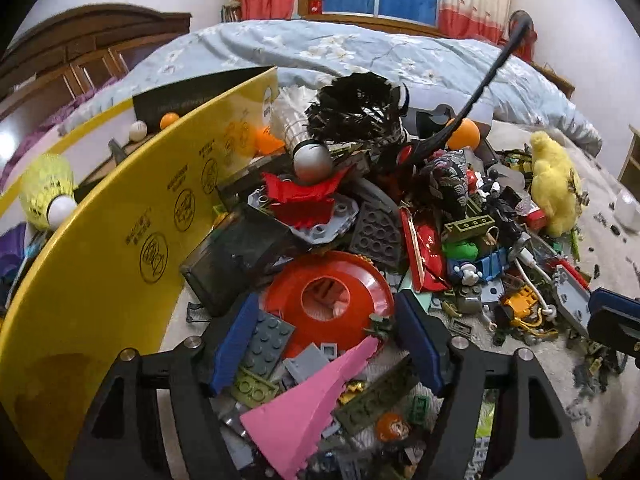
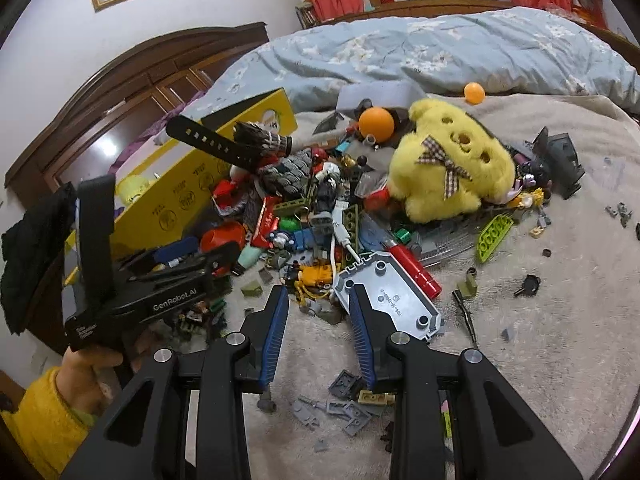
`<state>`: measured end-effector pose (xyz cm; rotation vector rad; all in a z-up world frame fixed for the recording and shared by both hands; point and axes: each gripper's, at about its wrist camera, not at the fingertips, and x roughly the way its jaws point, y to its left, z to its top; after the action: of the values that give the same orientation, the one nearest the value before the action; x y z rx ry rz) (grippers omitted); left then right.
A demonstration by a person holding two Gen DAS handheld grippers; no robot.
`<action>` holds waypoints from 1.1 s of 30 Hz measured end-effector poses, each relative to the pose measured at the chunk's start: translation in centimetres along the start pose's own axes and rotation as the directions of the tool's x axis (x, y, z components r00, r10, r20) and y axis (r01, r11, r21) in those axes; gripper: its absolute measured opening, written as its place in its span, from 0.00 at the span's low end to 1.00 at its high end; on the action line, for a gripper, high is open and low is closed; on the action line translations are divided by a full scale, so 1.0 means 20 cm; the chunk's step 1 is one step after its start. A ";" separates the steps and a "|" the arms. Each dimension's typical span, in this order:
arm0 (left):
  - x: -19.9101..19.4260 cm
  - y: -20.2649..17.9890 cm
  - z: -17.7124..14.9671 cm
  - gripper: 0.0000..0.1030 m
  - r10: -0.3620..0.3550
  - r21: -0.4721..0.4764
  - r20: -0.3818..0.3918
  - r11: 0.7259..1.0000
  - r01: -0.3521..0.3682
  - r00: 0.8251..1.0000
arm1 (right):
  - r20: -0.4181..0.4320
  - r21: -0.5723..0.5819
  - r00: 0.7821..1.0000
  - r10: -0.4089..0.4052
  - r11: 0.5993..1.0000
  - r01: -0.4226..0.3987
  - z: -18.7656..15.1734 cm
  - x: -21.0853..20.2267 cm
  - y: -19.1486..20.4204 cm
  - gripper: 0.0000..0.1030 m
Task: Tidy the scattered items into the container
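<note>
A pile of toy bricks and small toys lies on a grey blanket beside a yellow box [image 1: 120,248], also in the right wrist view [image 2: 188,196]. My left gripper [image 1: 324,300] is open, its fingers straddling a red ring-shaped disc [image 1: 332,296] and a pink wedge [image 1: 308,404]; it also shows in the right wrist view [image 2: 192,256]. My right gripper [image 2: 318,296] is open and empty, low over the blanket, its right finger against a grey plate piece [image 2: 392,296]. A yellow plush [image 2: 452,160] lies behind the pile.
Orange balls [image 2: 376,120] and a black feather shuttlecock [image 1: 352,120] top the pile. A yellow shuttlecock [image 1: 44,192] and balls sit in the box. A blue quilt [image 2: 440,48] lies behind. Small loose pieces [image 2: 528,280] dot the blanket to the right.
</note>
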<state>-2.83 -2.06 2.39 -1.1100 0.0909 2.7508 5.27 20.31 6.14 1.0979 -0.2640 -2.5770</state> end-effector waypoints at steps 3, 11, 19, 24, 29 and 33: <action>0.01 -0.01 0.00 0.64 0.003 0.007 0.014 1.000 -0.003 1.000 | 0.016 -0.003 1.000 0.004 1.000 -0.004 0.05 0.03 0.00 0.31; -0.06 -0.02 -0.03 0.53 -0.065 0.005 0.030 0.998 0.065 0.997 | 0.023 -0.056 0.999 -0.032 0.998 0.034 0.22 0.19 0.06 0.31; -0.22 -0.04 -0.02 0.53 -0.141 0.018 0.109 0.990 0.140 0.984 | -0.004 -0.046 0.999 -0.052 0.998 0.051 0.27 0.34 0.05 0.20; -0.29 -0.05 -0.01 0.53 -0.180 0.014 0.155 0.983 0.180 0.971 | 0.037 -0.044 0.999 -0.036 0.998 0.038 0.24 0.25 0.04 0.16; -0.33 -0.08 -0.01 0.53 -0.216 0.026 0.168 0.976 0.215 0.962 | 0.073 -0.052 0.997 -0.018 0.998 0.022 0.19 0.09 0.04 0.16; -0.38 -0.13 -0.01 0.53 -0.261 0.061 0.192 0.965 0.254 0.946 | 0.080 -0.068 0.997 -0.016 0.997 0.022 0.13 -0.01 0.04 0.16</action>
<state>3.17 -0.52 7.61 -0.7700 -0.0298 2.5947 3.66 19.82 8.32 0.9799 -0.1826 -2.6291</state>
